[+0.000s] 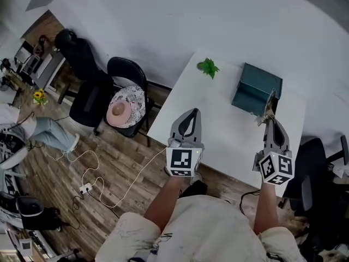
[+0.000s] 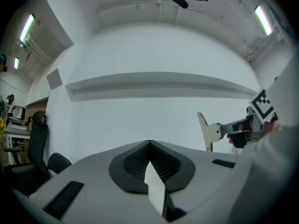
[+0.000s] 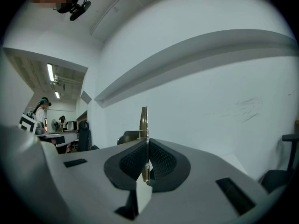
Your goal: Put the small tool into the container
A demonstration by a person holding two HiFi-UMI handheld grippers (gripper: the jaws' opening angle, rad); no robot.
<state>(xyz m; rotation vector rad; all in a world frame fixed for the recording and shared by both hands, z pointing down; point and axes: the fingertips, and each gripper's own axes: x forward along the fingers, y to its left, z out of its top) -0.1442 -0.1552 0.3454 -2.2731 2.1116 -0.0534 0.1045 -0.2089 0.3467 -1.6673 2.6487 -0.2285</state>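
Nearest us, at lower centre, our left claw point(image 1: 190, 112) is closed on nothing. Our right claw point(image 1: 269, 119) pinches the small tool point(image 1: 269, 105), its lower end buried between the pads. The tool's tip overlaps the container point(image 1: 255, 87) on the bench point(image 1: 218, 132); we cannot tell whether they touch.

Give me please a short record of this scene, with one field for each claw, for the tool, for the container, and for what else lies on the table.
left claw: shut, nothing in it, over the left part of the table
right claw: shut on the small tool
small tool: thin flat metal piece, upright, sticking out past the claw tips
container: dark teal box on the table, just beyond the tool
also on table: green sprig, left of the container
task state: tool held, not yet released
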